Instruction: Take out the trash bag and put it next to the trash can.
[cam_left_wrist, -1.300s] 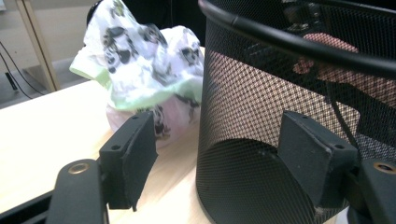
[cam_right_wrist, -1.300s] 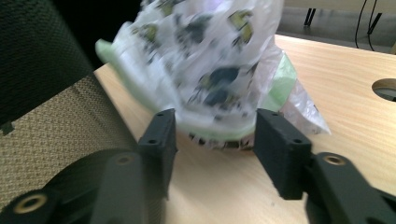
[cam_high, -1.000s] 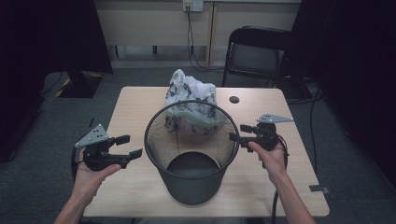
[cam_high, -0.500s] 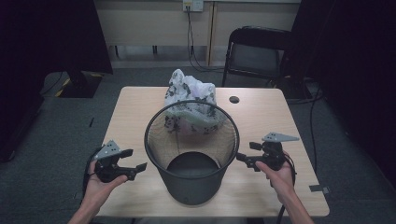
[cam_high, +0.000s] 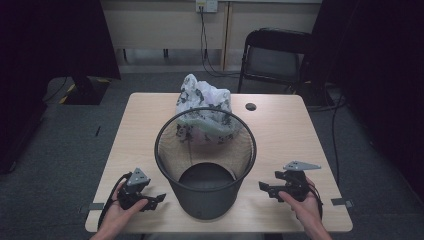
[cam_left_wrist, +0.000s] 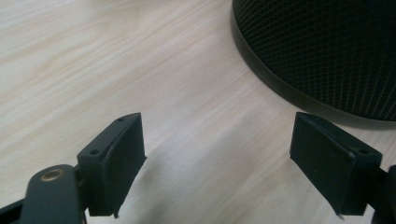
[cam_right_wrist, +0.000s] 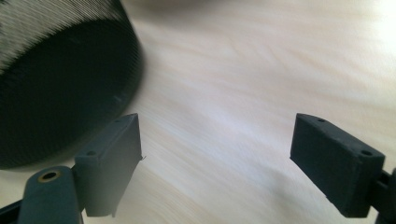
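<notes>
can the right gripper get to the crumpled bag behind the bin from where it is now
Probably yes. The right gripper sits low beside the mesh bin, jaws open and empty; bare table lies on the bin's right toward the bag.

My right gripper (cam_right_wrist: 217, 158): jaws wide apart, just been opening, nothing btwn them, only bare wood table (cam_right_wrist: 261, 70) under the gap. Black mesh bin (cam_right_wrist: 60, 79) sits upper left, its base edge just beside my left-hand jaw, no contact. Pic a bit blurred.
</notes>
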